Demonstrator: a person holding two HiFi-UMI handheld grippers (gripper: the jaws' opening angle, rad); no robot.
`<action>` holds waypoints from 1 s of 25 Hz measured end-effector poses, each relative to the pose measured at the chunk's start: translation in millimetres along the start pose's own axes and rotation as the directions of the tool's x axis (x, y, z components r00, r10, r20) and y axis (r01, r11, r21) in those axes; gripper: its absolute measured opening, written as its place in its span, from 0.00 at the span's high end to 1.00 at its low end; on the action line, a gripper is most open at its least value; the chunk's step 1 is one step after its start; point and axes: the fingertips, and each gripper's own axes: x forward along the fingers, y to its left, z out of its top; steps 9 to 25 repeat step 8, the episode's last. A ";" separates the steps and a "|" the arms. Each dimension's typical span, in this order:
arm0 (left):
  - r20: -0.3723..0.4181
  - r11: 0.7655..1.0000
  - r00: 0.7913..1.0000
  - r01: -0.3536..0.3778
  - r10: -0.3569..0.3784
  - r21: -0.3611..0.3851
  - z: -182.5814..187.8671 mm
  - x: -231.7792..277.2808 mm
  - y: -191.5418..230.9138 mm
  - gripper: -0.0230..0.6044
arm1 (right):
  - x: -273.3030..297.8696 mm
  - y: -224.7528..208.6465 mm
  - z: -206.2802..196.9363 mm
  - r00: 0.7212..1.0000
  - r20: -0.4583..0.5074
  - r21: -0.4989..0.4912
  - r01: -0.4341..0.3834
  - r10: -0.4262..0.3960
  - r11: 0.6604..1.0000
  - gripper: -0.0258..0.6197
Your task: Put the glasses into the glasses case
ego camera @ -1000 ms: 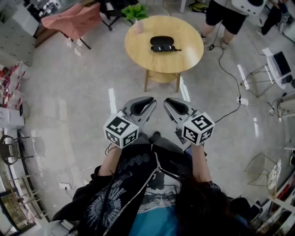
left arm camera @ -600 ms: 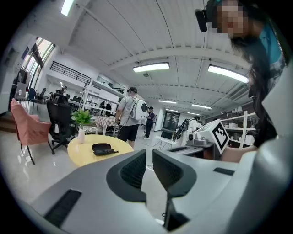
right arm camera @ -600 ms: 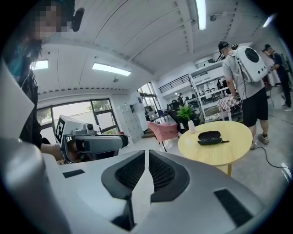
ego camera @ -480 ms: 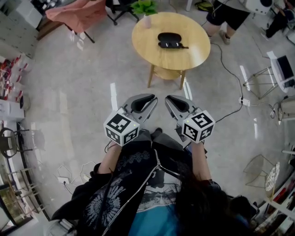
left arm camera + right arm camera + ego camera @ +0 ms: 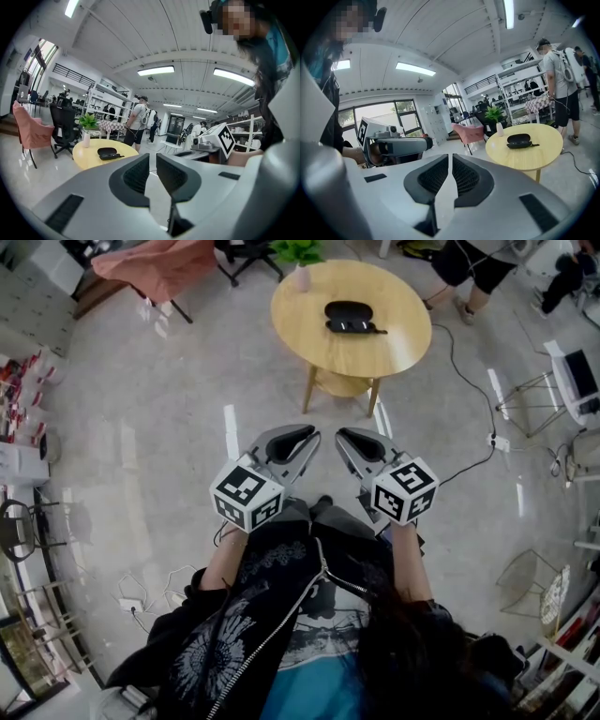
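Note:
A black glasses case [image 5: 348, 309] lies on the round wooden table [image 5: 375, 348] far ahead, with dark glasses [image 5: 357, 327] just in front of it. In the left gripper view the case [image 5: 107, 151] and glasses [image 5: 112, 156] are small and distant; the right gripper view shows the case [image 5: 519, 138] and glasses [image 5: 525, 145] the same way. My left gripper [image 5: 312, 435] [image 5: 153, 157] and right gripper [image 5: 342, 435] [image 5: 450, 157] hover side by side over the floor, well short of the table. Both are shut and hold nothing.
A potted plant [image 5: 298, 251] and pale vase [image 5: 302, 277] stand at the table's far edge. A pink-draped chair [image 5: 155, 263] is at back left, a person [image 5: 469, 259] behind the table, a cable [image 5: 459, 381] on the floor, and a wire chair [image 5: 534, 399] at right.
The table with the case and glasses has shifted right and slightly up in the head view. Both grippers have edged forward together, still side by side.

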 end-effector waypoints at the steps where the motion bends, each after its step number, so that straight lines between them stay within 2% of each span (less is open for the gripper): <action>1: 0.002 1.000 1.000 -0.001 0.001 0.000 0.2 -0.5 0.7 0.89 | 0.6 0.5 0.3 1.000 0.000 -0.002 -0.001 0.001 1.000 0.88; 8: 0.009 1.000 1.000 -0.022 0.022 -0.003 4.0 -6.6 16.5 0.89 | 15.6 8.3 5.6 1.000 -0.011 -0.024 -0.020 0.020 1.000 0.88; 25: 0.009 1.000 1.000 -0.022 0.022 -0.003 4.0 -6.6 16.5 0.89 | 15.6 8.3 5.6 1.000 -0.011 -0.024 -0.020 0.020 1.000 0.88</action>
